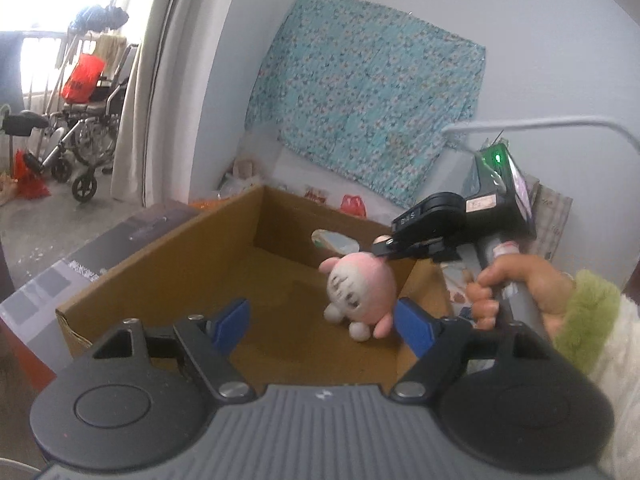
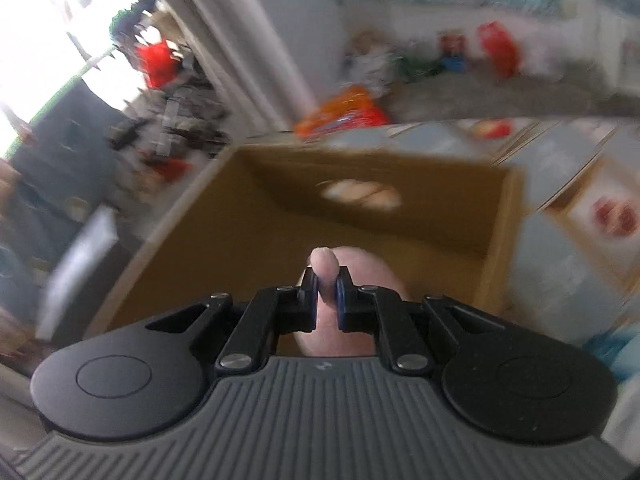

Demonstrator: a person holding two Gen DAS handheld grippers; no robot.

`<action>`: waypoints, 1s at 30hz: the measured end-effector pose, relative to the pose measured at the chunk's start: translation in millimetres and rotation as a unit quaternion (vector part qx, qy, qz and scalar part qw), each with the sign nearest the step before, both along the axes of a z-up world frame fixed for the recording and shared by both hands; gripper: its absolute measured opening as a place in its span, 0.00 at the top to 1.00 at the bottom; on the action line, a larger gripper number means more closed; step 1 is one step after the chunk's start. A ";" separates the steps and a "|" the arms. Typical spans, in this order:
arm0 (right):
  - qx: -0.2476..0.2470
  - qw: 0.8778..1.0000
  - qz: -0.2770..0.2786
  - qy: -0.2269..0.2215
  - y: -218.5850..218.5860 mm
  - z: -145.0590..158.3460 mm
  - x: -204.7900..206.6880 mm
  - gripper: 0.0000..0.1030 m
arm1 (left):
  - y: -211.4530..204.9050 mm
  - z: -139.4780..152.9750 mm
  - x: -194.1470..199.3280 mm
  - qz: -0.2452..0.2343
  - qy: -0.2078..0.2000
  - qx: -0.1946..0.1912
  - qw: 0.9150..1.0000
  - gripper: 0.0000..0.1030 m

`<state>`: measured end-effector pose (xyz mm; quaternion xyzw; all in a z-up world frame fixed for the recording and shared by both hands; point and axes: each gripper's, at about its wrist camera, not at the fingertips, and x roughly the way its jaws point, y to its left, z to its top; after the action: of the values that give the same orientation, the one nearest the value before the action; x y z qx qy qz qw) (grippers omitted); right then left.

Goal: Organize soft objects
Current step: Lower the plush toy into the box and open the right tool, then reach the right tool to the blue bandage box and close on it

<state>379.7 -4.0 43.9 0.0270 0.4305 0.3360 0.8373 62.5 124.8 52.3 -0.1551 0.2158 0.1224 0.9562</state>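
**Plush over the box, not yet dropped**

The right gripper (image 2: 327, 285) pinches the pink plush toy (image 1: 362, 286) by one ear above the empty-looking cardboard box (image 1: 168, 264) — release remains. The left gripper (image 1: 320, 322) hangs wide, holding nothing.

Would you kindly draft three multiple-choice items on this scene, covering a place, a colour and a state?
1. Where is the pink plush toy?
A. over the open cardboard box
B. on the wheelchair
C. on the floor

2. What colour are the left gripper pads?
A. red
B. blue
C. green

3. How is the right gripper?
A. open, empty
B. out of view
C. shut on the toy

Key: 1 A, it hangs above the box interior; 2 B, blue pads show; 3 C, its pads pinch a pink ear.
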 end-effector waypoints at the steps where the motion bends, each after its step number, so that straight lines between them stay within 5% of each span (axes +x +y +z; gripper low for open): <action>1: -0.017 1.000 -0.002 -0.016 -0.7 0.1 1.1 0.92 | -1.3 -3.8 -5.3 0.000 0.002 0.000 1.000 0.22; 7: -0.086 0.993 -0.021 -0.084 -0.5 -0.6 6.5 0.86 | -0.7 -12.2 1.9 -0.010 0.014 -0.010 1.000 0.20; 8: -0.084 0.992 -0.026 -0.086 -4.6 0.3 10.3 0.81 | -2.3 -11.9 1.6 -0.014 0.014 -0.010 1.000 0.20; 10: -0.061 0.994 -0.037 -0.086 -17.0 -0.9 15.7 0.55 | -5.2 -12.1 1.0 -0.017 0.013 -0.006 1.000 0.16; 14: -0.001 0.994 -0.060 -0.089 -55.2 16.2 6.6 0.48 | -12.5 -8.3 -2.4 -0.033 0.001 0.004 0.999 0.10; 20: 0.096 0.988 -0.091 -0.079 -151.3 54.4 -31.8 0.44 | -39.6 -0.4 -9.7 -0.081 -0.013 0.022 0.996 0.04; 23: 0.134 0.981 -0.113 -0.082 -216.8 72.7 -65.2 0.34 | -57.5 4.3 -12.3 -0.120 -0.018 0.026 0.992 0.02; 30: 0.141 0.967 -0.186 -0.098 -357.0 81.2 -142.8 0.21 | -117.6 12.6 -6.4 -0.238 -0.021 0.025 0.971 0.00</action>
<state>236.9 -361.0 125.0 0.1913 0.2824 0.2323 0.9109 56.1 7.3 64.8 -0.0780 0.2231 -0.1067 0.9658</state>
